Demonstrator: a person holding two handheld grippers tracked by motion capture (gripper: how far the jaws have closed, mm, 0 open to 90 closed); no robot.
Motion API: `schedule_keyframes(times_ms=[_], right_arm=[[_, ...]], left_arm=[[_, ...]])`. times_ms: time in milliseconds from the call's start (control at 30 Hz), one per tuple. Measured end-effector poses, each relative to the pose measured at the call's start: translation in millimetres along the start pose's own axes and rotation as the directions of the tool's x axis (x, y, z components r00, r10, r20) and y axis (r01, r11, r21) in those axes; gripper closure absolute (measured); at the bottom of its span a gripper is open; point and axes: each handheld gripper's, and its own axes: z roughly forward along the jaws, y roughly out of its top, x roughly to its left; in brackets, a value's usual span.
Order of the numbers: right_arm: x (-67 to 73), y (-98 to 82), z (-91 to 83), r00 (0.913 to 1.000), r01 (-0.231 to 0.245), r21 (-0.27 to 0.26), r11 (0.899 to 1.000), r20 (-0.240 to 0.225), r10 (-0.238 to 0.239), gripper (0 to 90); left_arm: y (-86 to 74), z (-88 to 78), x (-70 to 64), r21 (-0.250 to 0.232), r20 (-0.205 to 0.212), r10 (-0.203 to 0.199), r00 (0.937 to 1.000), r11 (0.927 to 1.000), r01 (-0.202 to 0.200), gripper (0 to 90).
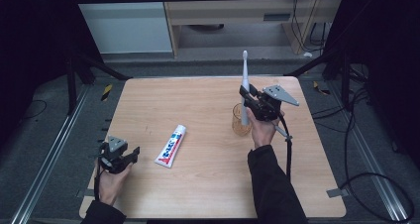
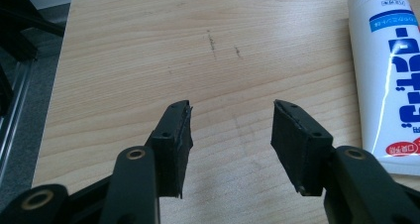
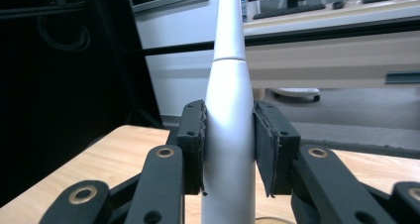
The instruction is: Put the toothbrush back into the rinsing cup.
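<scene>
We see the right gripper [image 1: 246, 96] clamped on the white handle of an electric toothbrush [image 1: 244, 80], both pads pressed against it in the right gripper view [image 3: 228, 135]. The brush stands upright, head at twelve o'clock, its base inside a clear glass cup [image 1: 240, 122] at the table's [image 1: 208, 184] right half. At about nine o'clock from the cup, well apart, a toothpaste tube [image 1: 171, 145] lies flat. The left gripper [image 1: 132, 154] rests near the tube's eight o'clock side, jaws wide with nothing between them [image 2: 230, 135].
</scene>
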Motion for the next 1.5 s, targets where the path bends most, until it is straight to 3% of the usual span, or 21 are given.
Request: schedule_keyframes(times_ms=[333,833,1100,1500], right_arm=[[-19.4,-1.6,12.4,0.9986,-0.005,-0.023,1.000,0.052,0.007,67.1],[-35.4,-12.5,30.6,0.9970,-0.019,-0.040,0.999,0.074,0.022,67.0],[-40.4,-22.7,40.7,0.9958,-0.013,-0.001,1.000,0.091,0.013,67.0],[-42.5,-32.4,42.2,0.9943,0.006,0.066,0.998,0.106,-0.013,66.7]], left_arm=[[-0.1,0.0,0.5,-0.003,-0.001,-0.002,1.0000,1.0000,0.002,48.9],[0.1,0.6,-0.7,-0.004,0.002,0.003,1.0000,1.0000,-0.003,49.2],[-0.1,0.3,-0.1,-0.004,0.003,-0.001,1.0000,1.0000,0.001,49.2],[0.1,-0.1,-0.7,-0.004,0.001,0.002,1.0000,1.0000,-0.002,49.2]])
